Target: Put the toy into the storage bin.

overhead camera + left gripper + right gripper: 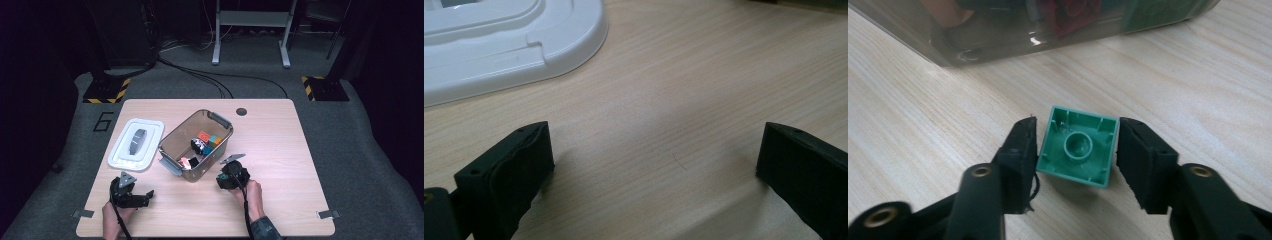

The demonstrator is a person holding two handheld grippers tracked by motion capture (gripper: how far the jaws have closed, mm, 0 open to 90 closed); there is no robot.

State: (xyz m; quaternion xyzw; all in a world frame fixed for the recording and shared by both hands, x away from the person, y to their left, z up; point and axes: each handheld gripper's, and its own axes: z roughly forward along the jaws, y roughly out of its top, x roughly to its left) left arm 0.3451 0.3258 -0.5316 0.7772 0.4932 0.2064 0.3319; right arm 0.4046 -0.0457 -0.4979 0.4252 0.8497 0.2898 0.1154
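While hollow side faces up, green block [1076,146] sits pinched between right tool [1076,150] jaws on table [923,125].

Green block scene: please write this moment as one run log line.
right gripper: shut on green block, hollow side up, on table | left gripper: open, empty | bin: open, lid beside

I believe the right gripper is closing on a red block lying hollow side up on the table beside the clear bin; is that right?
Not quite: the block is green, not red, as the right gripper view shows. The rest holds: it lies hollow side up on the table beside the clear bin, between the right gripper's jaws.
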